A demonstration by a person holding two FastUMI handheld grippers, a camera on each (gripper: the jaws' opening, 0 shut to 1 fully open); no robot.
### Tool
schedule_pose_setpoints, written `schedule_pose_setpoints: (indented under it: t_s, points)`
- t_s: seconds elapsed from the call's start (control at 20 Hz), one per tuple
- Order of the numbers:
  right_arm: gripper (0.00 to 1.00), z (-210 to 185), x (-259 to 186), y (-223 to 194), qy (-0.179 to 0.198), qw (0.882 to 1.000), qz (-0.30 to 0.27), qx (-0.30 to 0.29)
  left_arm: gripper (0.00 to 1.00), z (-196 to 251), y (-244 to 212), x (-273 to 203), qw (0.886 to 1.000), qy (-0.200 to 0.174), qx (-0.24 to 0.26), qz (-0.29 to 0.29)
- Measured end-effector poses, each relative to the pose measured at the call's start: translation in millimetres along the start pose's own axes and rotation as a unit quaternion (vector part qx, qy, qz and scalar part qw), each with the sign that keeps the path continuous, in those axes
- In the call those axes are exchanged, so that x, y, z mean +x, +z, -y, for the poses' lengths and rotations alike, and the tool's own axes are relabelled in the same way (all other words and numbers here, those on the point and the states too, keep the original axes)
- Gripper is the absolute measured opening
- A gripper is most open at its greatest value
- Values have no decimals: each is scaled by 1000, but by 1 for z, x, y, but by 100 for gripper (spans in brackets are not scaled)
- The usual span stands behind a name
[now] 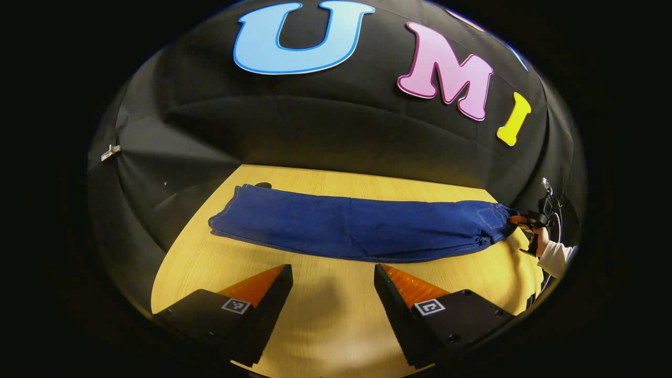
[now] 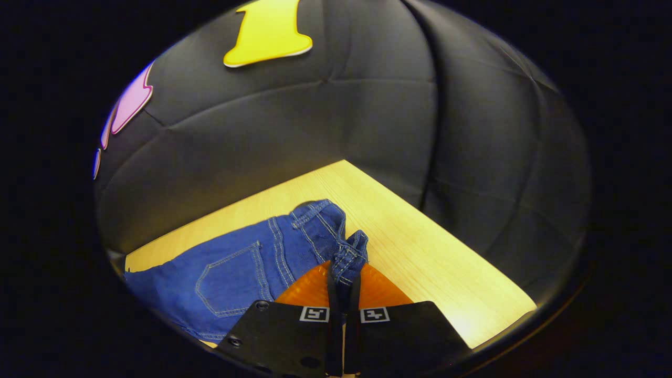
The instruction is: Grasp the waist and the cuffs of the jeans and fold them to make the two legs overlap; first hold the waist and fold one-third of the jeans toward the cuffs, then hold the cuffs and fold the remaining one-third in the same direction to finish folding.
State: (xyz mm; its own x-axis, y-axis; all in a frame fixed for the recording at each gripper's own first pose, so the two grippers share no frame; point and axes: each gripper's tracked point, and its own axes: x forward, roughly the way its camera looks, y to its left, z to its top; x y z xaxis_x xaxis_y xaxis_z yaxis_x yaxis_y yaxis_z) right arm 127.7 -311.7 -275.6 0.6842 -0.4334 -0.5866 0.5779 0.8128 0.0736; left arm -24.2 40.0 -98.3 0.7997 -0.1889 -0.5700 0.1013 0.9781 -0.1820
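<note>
Jeans (image 1: 362,228) lie lengthwise across the table (image 1: 325,315), ahead of the left gripper (image 1: 333,283), whose jaws are spread, holding nothing. Right gripper (image 2: 344,286) jaws are clamped on the waist (image 2: 349,254); the cuffs (image 1: 228,215) lie nearer the left.

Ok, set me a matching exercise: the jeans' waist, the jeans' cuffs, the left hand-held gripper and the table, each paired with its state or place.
Things:
1. waist
2. cuffs
3. left hand-held gripper
4. table

States:
A. open, above bare wood
B. lying flat, untouched
C. pinched in the right hand-held gripper
D. under the jeans

Pairs: 1-C, 2-B, 3-A, 4-D
</note>
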Motion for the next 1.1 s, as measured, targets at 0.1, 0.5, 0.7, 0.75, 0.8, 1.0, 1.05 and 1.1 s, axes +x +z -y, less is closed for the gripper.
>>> schedule_pose_setpoints:
  t_s: [0.1,0.5,0.7,0.75,0.8,1.0,1.05,1.1]
  points:
    - [6,-23,-15,21,22,999,26,-19,97,-3,4,-2,1000,6,2,9]
    - [6,-164,-116,104,158,973,123,-111,97,-16,-7,-8,999,31,38,16]
    - [6,-241,-161,116,232,952,151,-130,97,-21,-5,1,996,55,62,37]
    - [6,-264,-170,108,250,947,149,-136,97,-21,-3,4,996,58,59,46]
    - [6,-286,-175,96,265,942,147,-147,97,-22,-3,10,996,60,51,51]
    - [6,-348,-178,26,309,926,106,-189,96,-39,-5,24,996,63,-9,67]
    - [6,-358,-176,4,315,925,91,-190,96,-48,-3,26,995,65,-22,71]
    - [6,-367,-171,-14,318,925,77,-191,96,-61,-4,28,994,71,-32,75]
